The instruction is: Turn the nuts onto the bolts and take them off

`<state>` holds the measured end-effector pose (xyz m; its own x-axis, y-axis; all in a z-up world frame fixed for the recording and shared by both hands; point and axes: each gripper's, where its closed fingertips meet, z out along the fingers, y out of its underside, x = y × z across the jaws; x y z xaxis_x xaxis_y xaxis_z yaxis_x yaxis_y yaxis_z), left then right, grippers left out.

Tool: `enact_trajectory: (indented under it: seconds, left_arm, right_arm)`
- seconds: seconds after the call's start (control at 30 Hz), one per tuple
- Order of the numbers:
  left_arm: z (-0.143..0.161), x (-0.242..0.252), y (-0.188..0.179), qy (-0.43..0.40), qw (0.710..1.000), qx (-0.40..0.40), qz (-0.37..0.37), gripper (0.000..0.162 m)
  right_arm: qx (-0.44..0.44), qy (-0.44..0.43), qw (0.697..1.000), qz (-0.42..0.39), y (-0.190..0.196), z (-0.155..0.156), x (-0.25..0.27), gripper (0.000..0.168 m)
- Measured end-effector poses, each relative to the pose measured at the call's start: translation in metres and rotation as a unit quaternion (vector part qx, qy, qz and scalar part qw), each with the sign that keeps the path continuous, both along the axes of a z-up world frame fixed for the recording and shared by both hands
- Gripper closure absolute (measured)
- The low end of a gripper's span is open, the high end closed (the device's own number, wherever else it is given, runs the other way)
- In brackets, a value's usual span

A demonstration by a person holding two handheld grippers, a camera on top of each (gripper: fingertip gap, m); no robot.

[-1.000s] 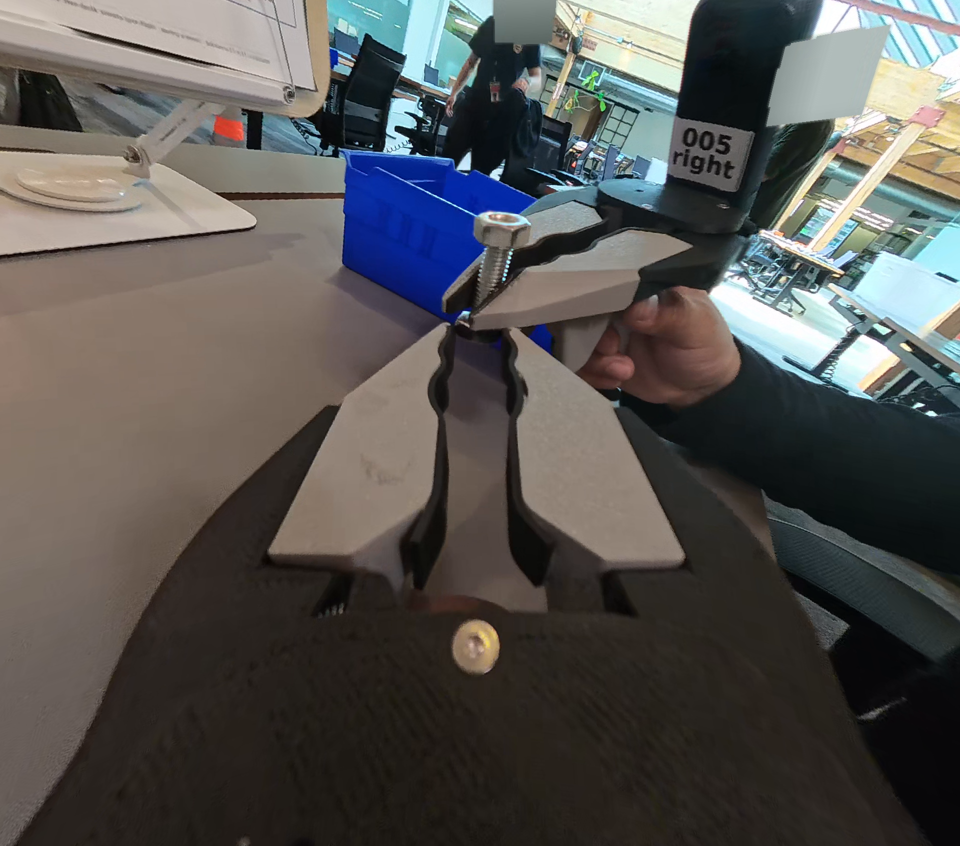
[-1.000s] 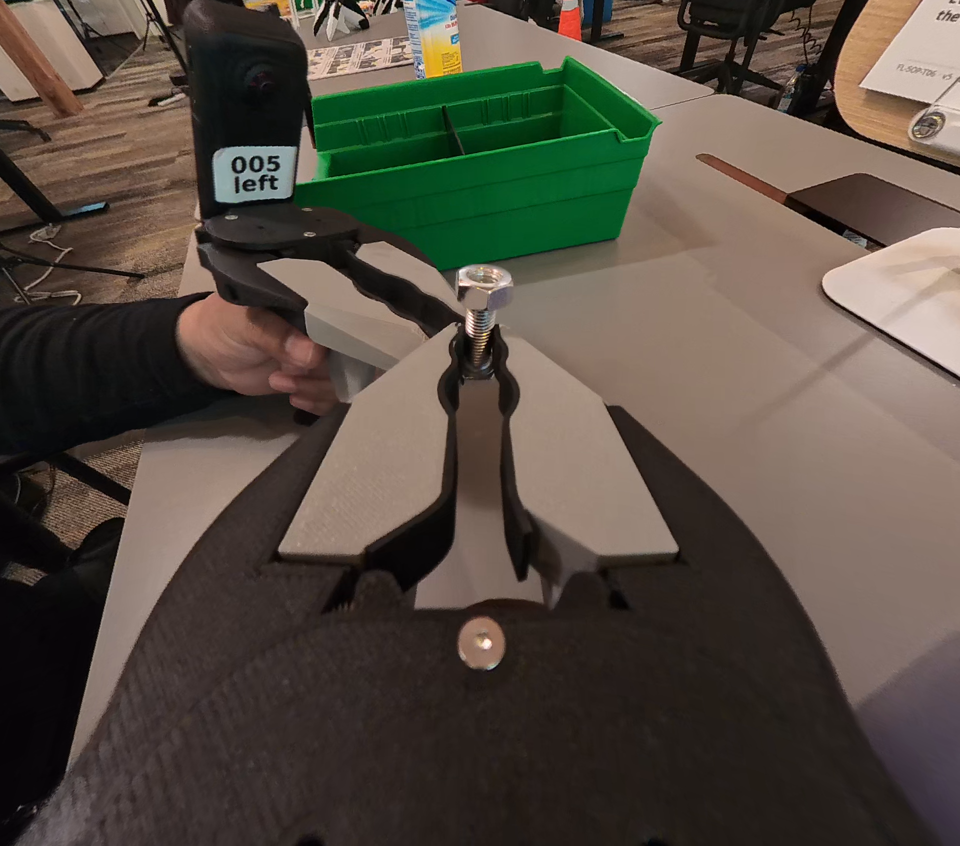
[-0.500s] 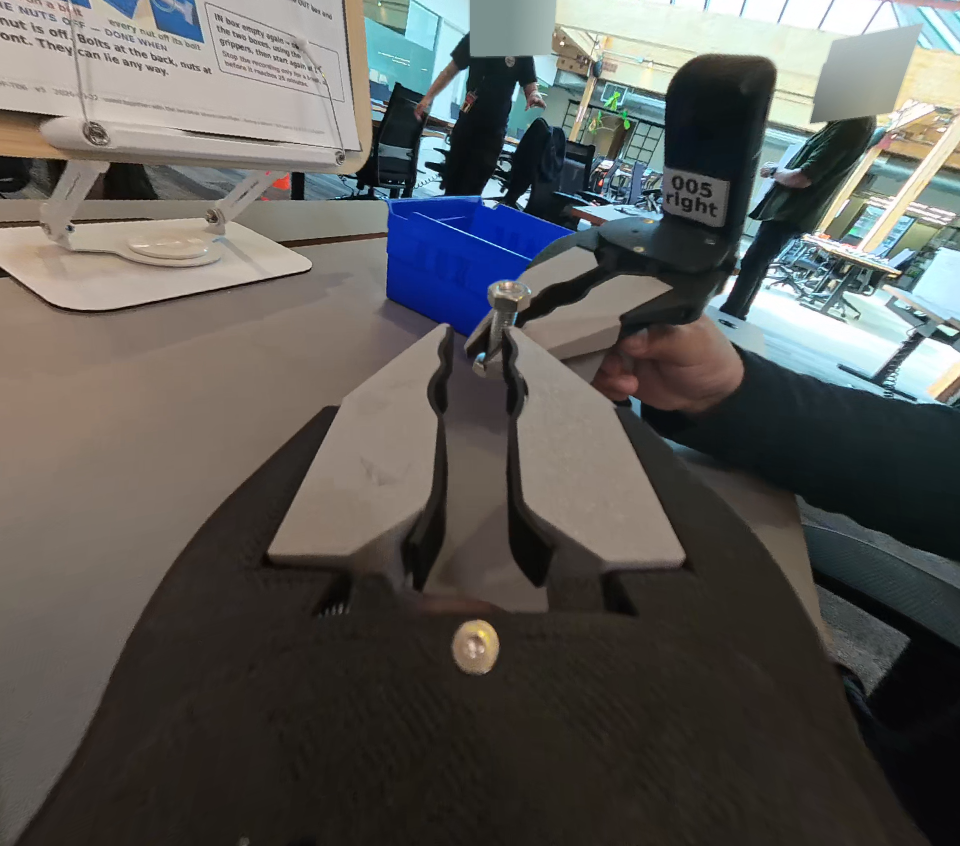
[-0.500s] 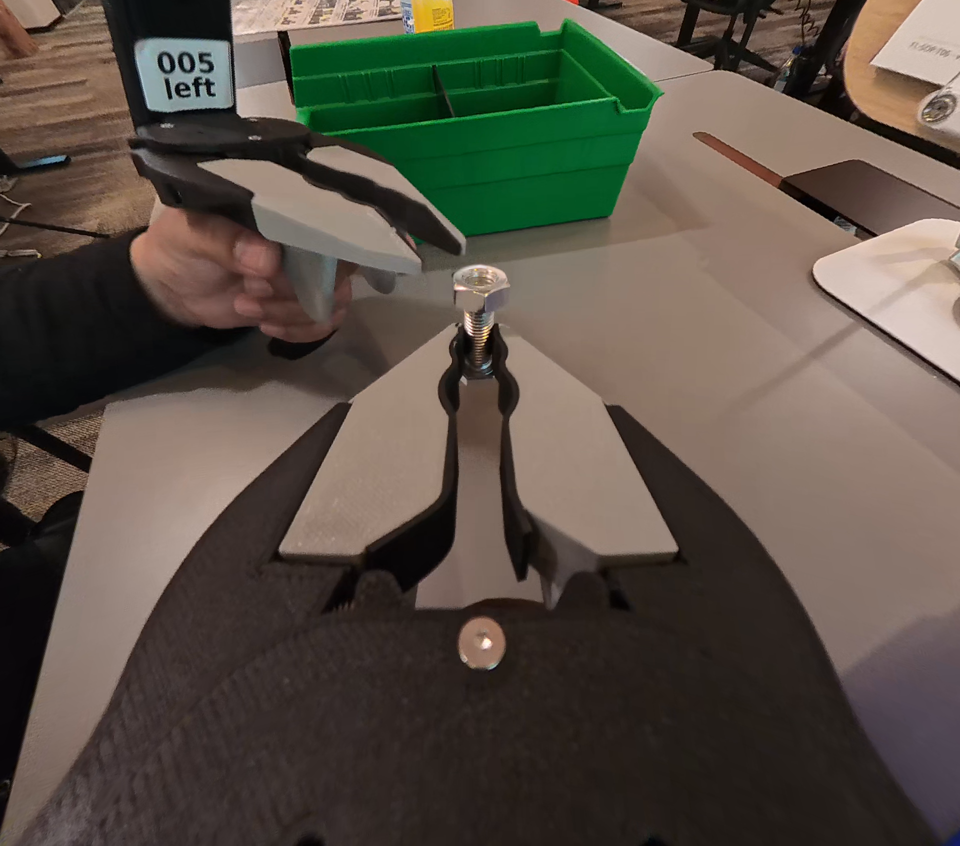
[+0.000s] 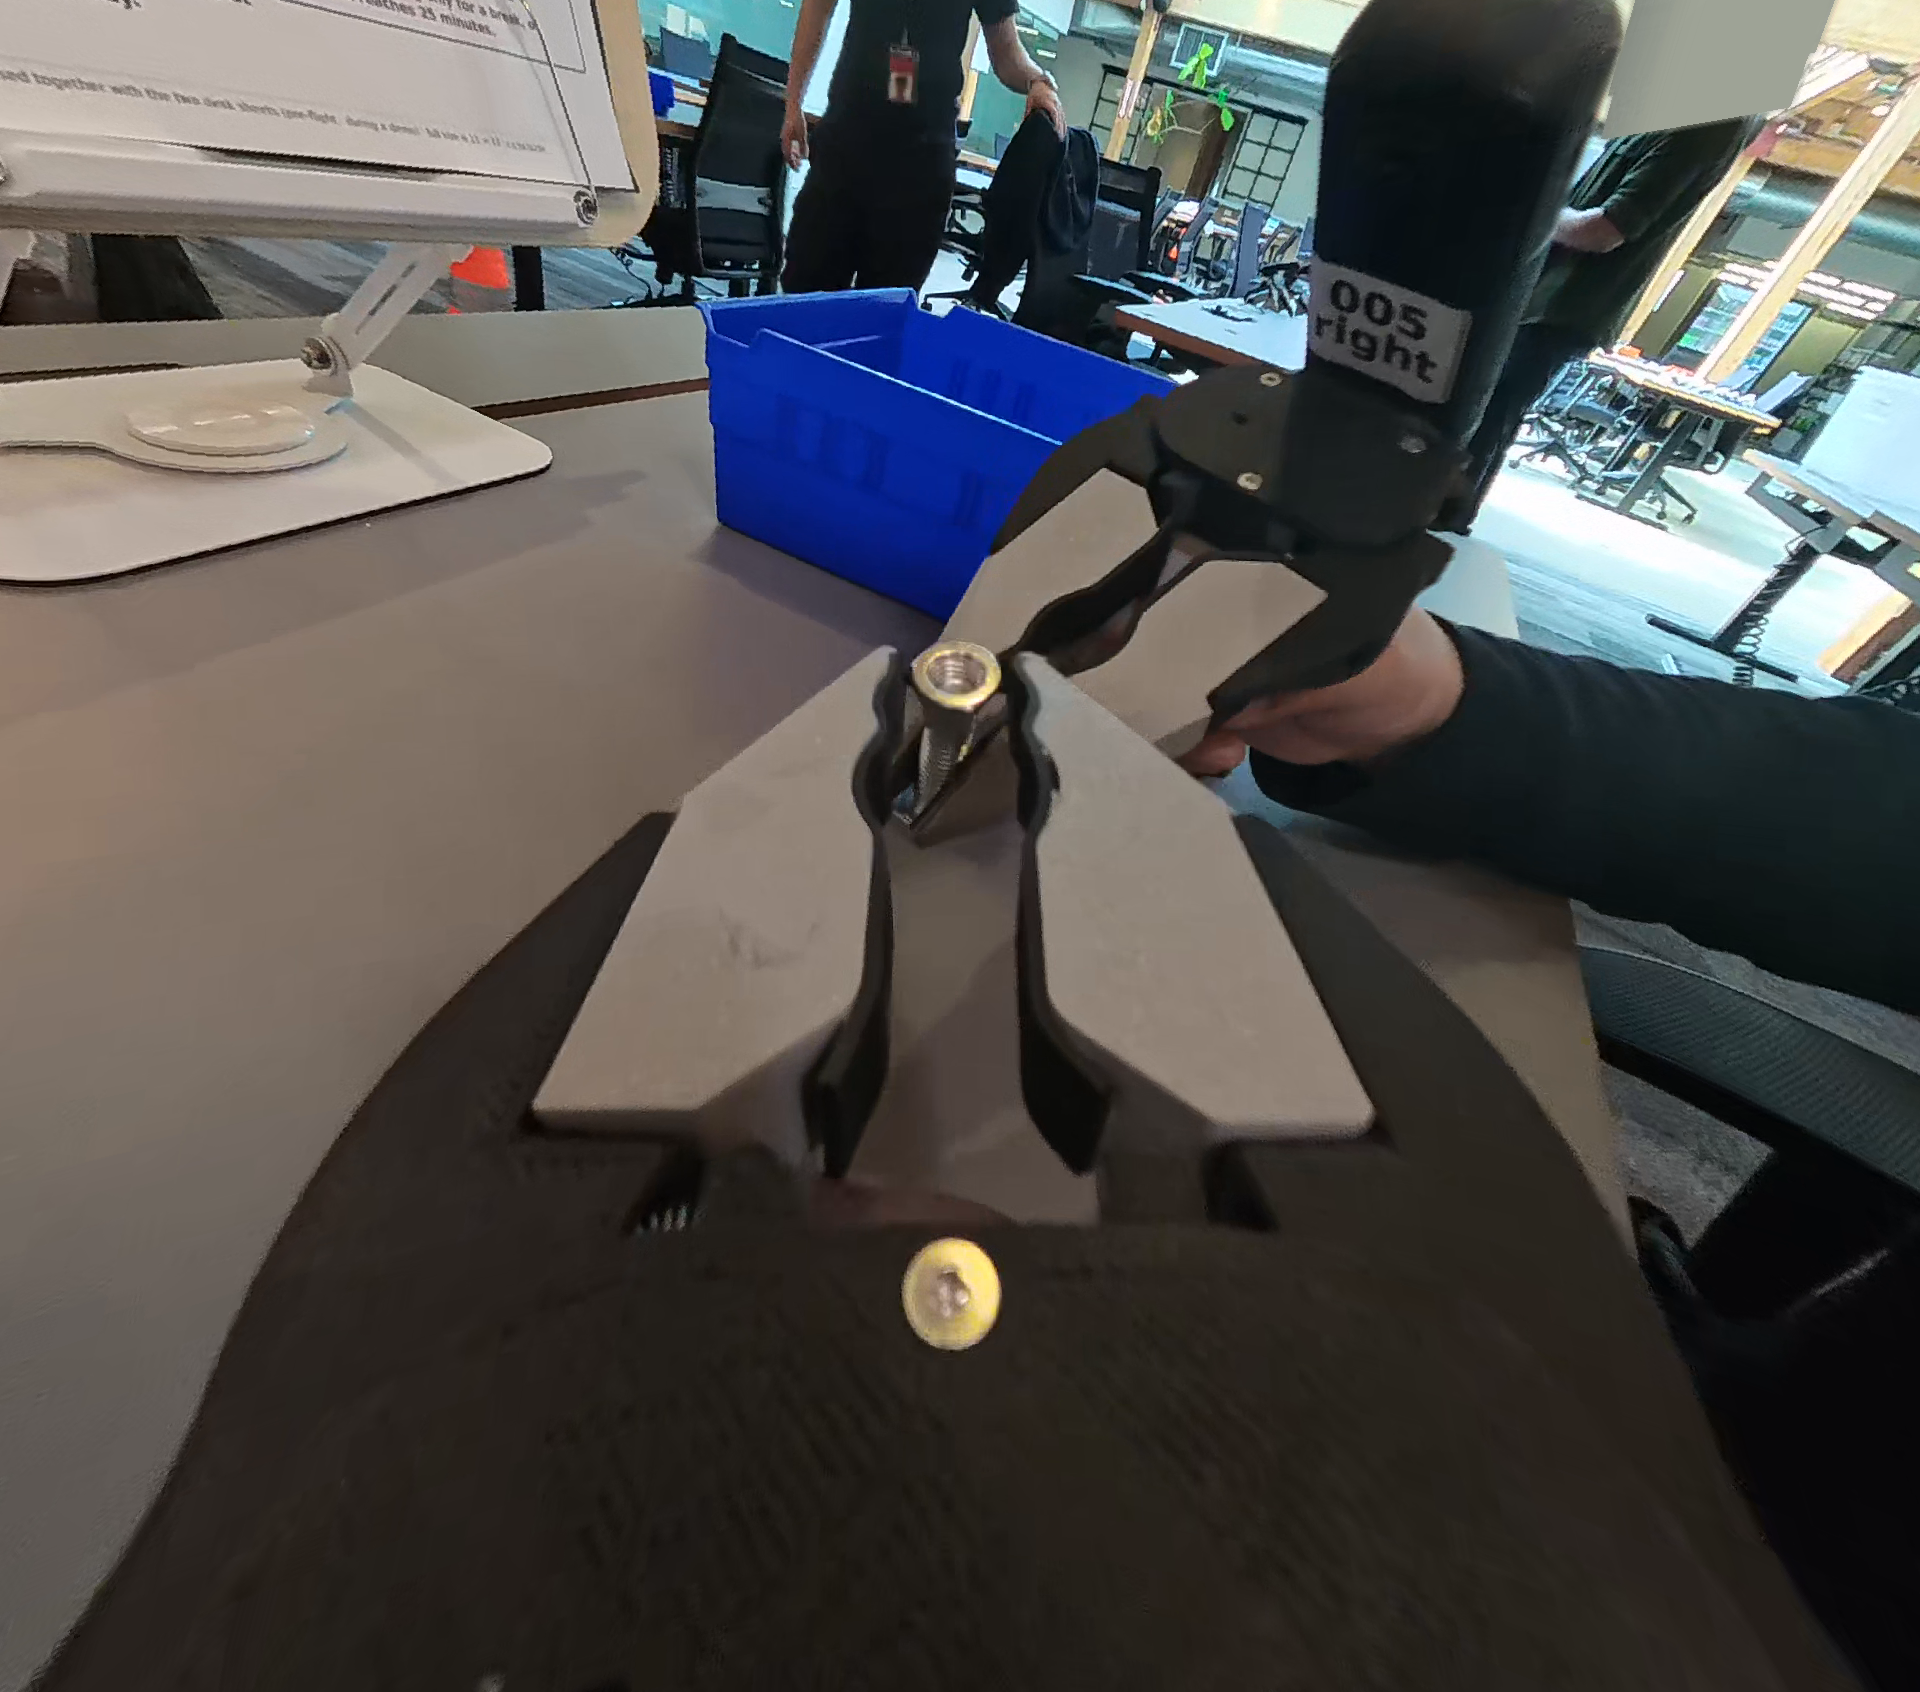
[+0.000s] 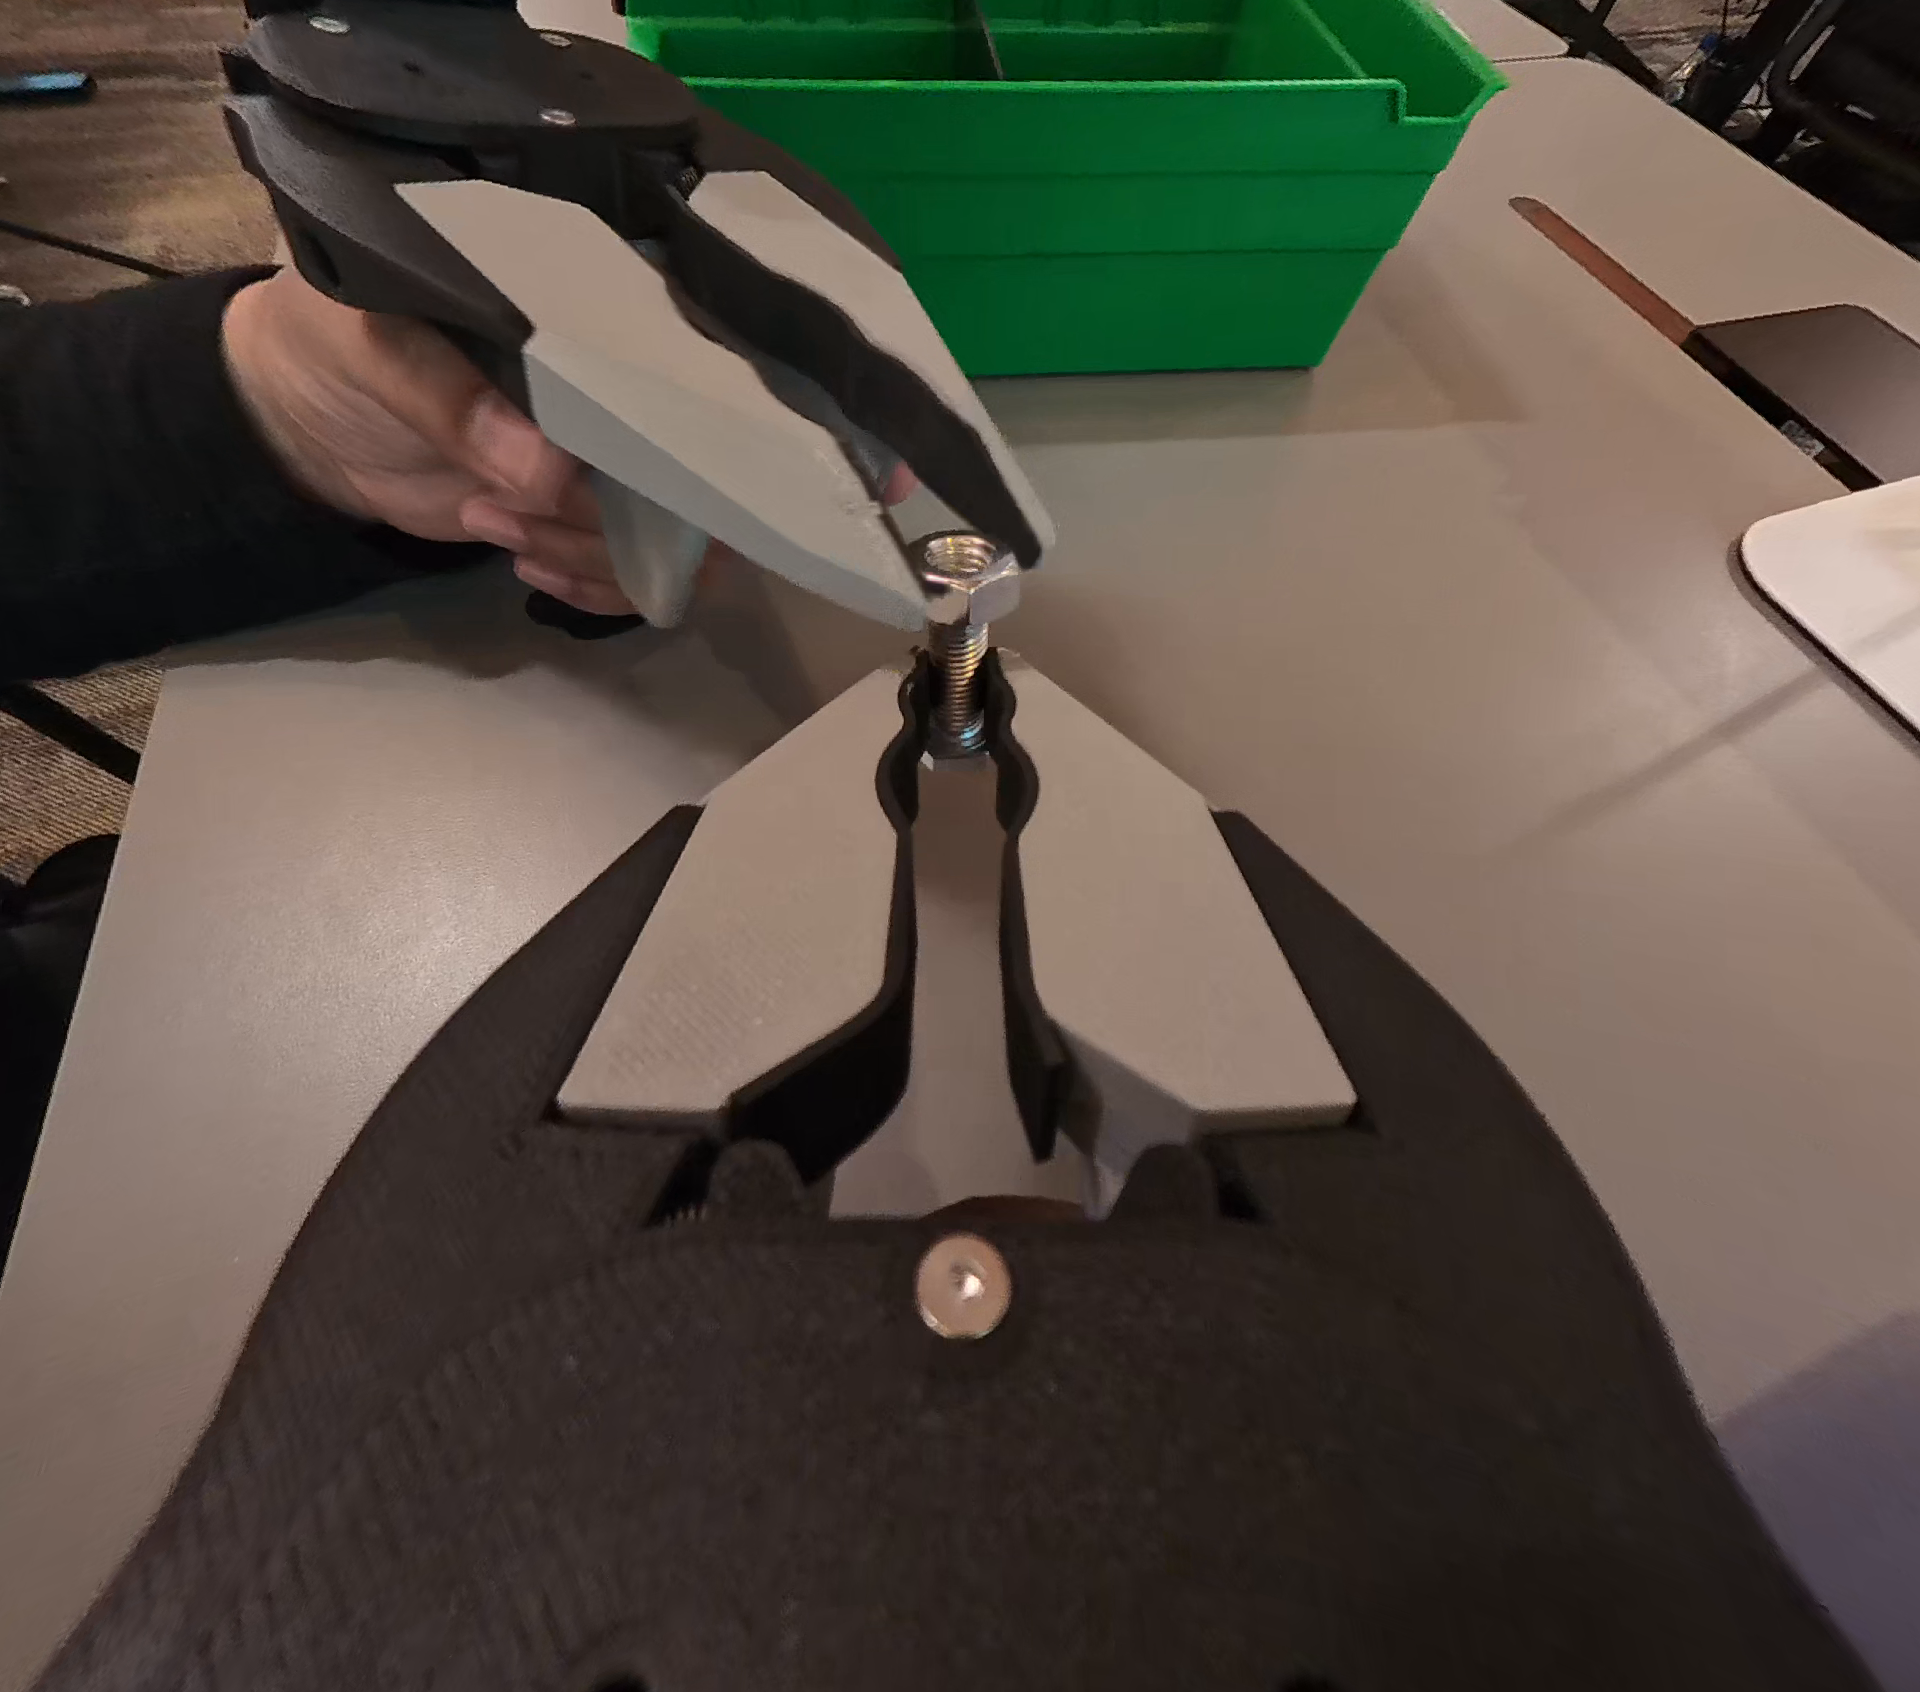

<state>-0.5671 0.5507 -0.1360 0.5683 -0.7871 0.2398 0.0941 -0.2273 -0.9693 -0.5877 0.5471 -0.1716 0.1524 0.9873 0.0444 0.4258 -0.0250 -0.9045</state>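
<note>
Over the grey tabletop [image 6: 1351, 603], your right tongs [image 6: 961, 712] clamp the threaded steel bolt [image 6: 958, 686] upright by its head. Your left tongs [image 6: 971, 567] have closed on the silver hex nut [image 6: 961, 572] at its tip; next, probably twist it off.

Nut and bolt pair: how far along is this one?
Partly done: the nut sits at the very tip of the bolt, bare thread below it. In hand: the right gripper clamps the bolt's head end upright, and the left gripper closes around the nut. Left: finishing the turn and sorting; the green bin shows no parts from here.
</note>
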Motion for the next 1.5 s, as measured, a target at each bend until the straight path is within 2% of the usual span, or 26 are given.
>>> enact_trajectory:
  seconds: [0.13, 0.23, 0.33, 0.43, 0.57, 0.67, 0.77, 0.87, 0.97, 1.17, 1.23, 1.27, 1.4, 1.5]
  left_arm:
    - [0.001, -0.001, 0.0, 0.01, 1.0, 0.012, 0.004, 0.146]
    - [0.009, -0.005, 0.0, -0.018, 1.0, 0.016, 0.006, 0.146]
    - [0.009, -0.02, 0.011, -0.021, 0.999, 0.008, 0.046, 0.146]
    - [-0.016, -0.031, 0.019, 0.041, 0.996, -0.029, 0.072, 0.146]
    - [-0.052, -0.006, 0.008, 0.113, 0.99, -0.082, 0.01, 0.145]
    - [-0.056, 0.005, 0.009, 0.139, 0.988, -0.071, 0.014, 0.145]
    - [-0.062, 0.016, 0.005, 0.145, 0.985, -0.093, -0.01, 0.145]
    - [-0.081, 0.022, 0.003, 0.198, 0.972, -0.124, -0.018, 0.146]
    - [-0.111, 0.03, -0.004, 0.286, 0.943, -0.161, -0.043, 0.144]
    - [-0.11, 0.034, -0.002, 0.299, 0.943, -0.142, -0.037, 0.144]
    - [-0.108, 0.033, -0.002, 0.298, 0.944, -0.136, -0.034, 0.128]
    - [-0.105, 0.032, -0.001, 0.292, 0.947, -0.131, -0.028, 0.127]
    - [-0.078, 0.024, 0.002, 0.214, 0.972, -0.094, -0.008, 0.125]
    - [-0.05, 0.001, 0.012, 0.163, 0.985, -0.035, 0.051, 0.131]
  right_arm:
    - [-0.005, -0.002, 1.0, 0.003, -0.001, -0.001, 0.0, 0.162]
    - [-0.015, -0.013, 1.0, 0.004, -0.001, -0.006, 0.0, 0.162]
    - [-0.014, -0.03, 0.999, -0.01, 0.004, -0.012, 0.003, 0.162]
    - [-0.023, -0.046, 0.998, -0.047, 0.019, -0.017, 0.012, 0.162]
    - [-0.045, 0.002, 0.997, -0.068, 0.031, 0.002, 0.019, 0.162]
    - [-0.063, 0.049, 0.996, -0.047, 0.024, 0.018, 0.017, 0.162]
    - [-0.076, 0.039, 0.996, -0.033, 0.017, 0.01, 0.011, 0.162]
    - [-0.057, 0.018, 0.997, -0.044, 0.02, 0.0, 0.01, 0.162]
    - [-0.058, 0.025, 0.997, -0.05, 0.023, 0.003, 0.012, 0.162]
    - [-0.068, 0.034, 0.995, -0.063, 0.031, 0.006, 0.017, 0.162]
    - [-0.07, 0.03, 0.995, -0.062, 0.03, 0.004, 0.017, 0.162]
    - [-0.07, 0.03, 0.995, -0.06, 0.03, 0.004, 0.016, 0.162]
    - [-0.071, 0.039, 0.995, -0.054, 0.028, 0.009, 0.017, 0.162]
    - [-0.078, 0.035, 0.995, -0.05, 0.027, 0.008, 0.017, 0.162]
